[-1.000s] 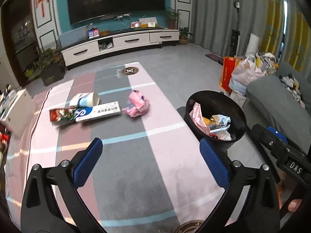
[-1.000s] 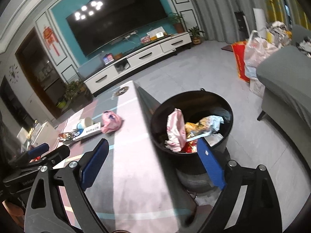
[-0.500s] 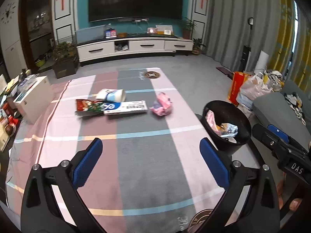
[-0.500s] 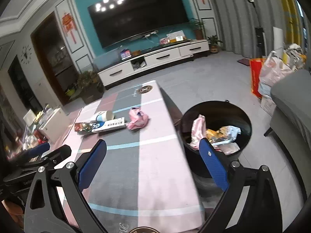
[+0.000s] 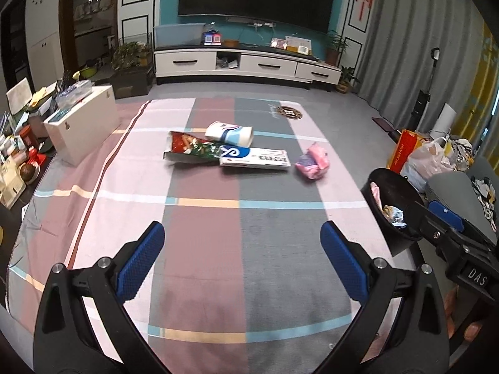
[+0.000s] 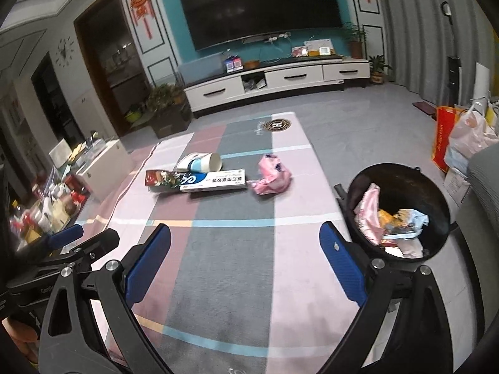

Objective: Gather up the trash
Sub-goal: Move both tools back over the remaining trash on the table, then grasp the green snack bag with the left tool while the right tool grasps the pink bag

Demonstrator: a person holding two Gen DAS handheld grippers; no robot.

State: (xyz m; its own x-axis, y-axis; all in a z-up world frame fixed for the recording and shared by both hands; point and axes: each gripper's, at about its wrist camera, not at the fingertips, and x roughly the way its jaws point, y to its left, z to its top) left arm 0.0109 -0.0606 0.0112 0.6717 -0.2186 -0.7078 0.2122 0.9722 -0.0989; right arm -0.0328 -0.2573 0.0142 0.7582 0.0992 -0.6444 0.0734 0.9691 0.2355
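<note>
Four trash items on the striped tablecloth (image 5: 249, 249), clustered mid-table toward the far end. Pink crumpled wrapper (image 5: 312, 162) sits alone at about 1 o'clock from the left gripper (image 5: 241, 254), nearest the table's right edge. Just left of it, apart, the white-and-blue long box (image 5: 254, 158) lies flat; its left end overlaps the red snack bag (image 5: 187, 151), which lies flat with the open end pointing left. Paper cup (image 5: 229, 133) lies on its side right behind box and bag, at 12 o'clock, touching or nearly so, can't tell which. In the right wrist view same layout: wrapper (image 6: 272, 176) at 12 o'clock from the right gripper (image 6: 244, 258), box (image 6: 213, 180), bag (image 6: 162, 179) and cup (image 6: 199, 162) toward 11 o'clock. Black trash bin (image 6: 402, 174) stands off the table's right edge, at 2 o'clock in the right view, 3 o'clock in the left view (image 5: 389, 184); already holds a pink wrapper and other crumpled packaging. Both grippers spread wide, blue pads empty, over the near part of the table, well apart from all items. Left gripper body visible at 9 o'clock in the right view, right gripper's at 3–4 o'clock in the left view. White TV cabinet (image 5: 246, 62) along the far wall, white box (image 5: 82, 121) off the table's left side.
</note>
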